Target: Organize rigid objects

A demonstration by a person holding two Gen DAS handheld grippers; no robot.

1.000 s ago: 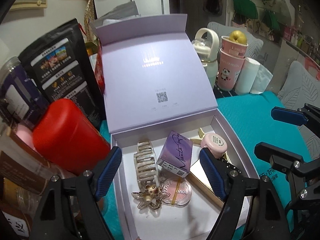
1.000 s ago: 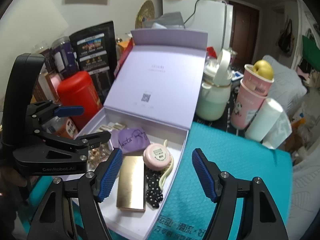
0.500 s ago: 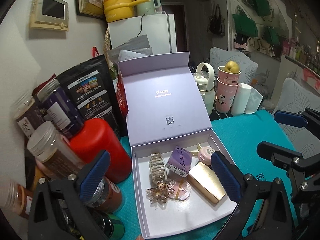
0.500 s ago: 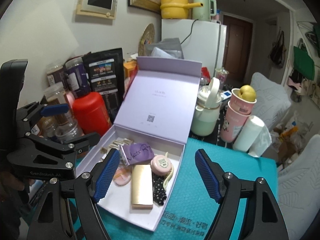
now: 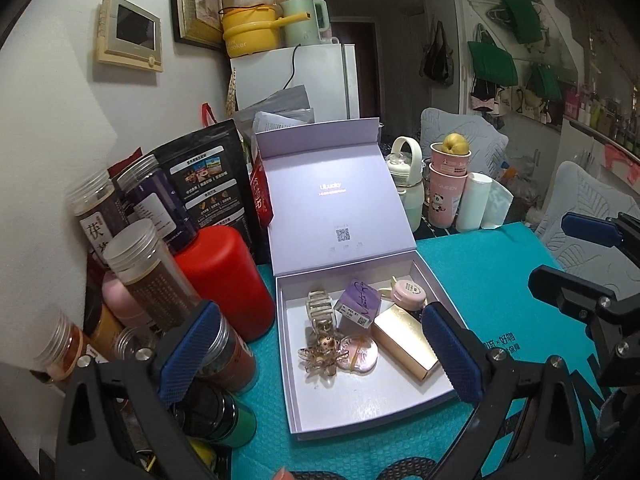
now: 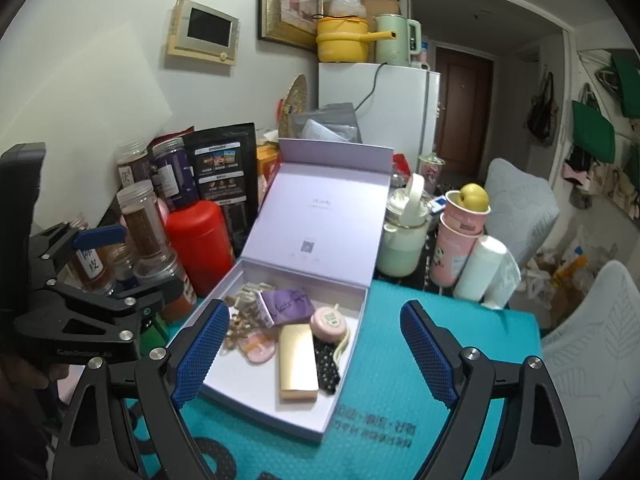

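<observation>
Both grippers empty: left gripper (image 5: 320,354) spread wide, right gripper (image 6: 316,350) just been opening too. Lilac gift box (image 5: 404,410) sits lid-up on the teal mat (image 6: 440,400), trinkets inside.

A pale lilac cardboard box (image 5: 362,408) with a white inside sits on a teal mat (image 6: 384,392) printed with dark lettering. In it lie a shiny gold rectangular case (image 6: 298,362), a purple carton (image 5: 358,306), a pink round compact (image 6: 328,320) and a black white-dotted fabric piece (image 6: 327,364). A glossy red canister (image 5: 224,280) stands beside it.
</observation>
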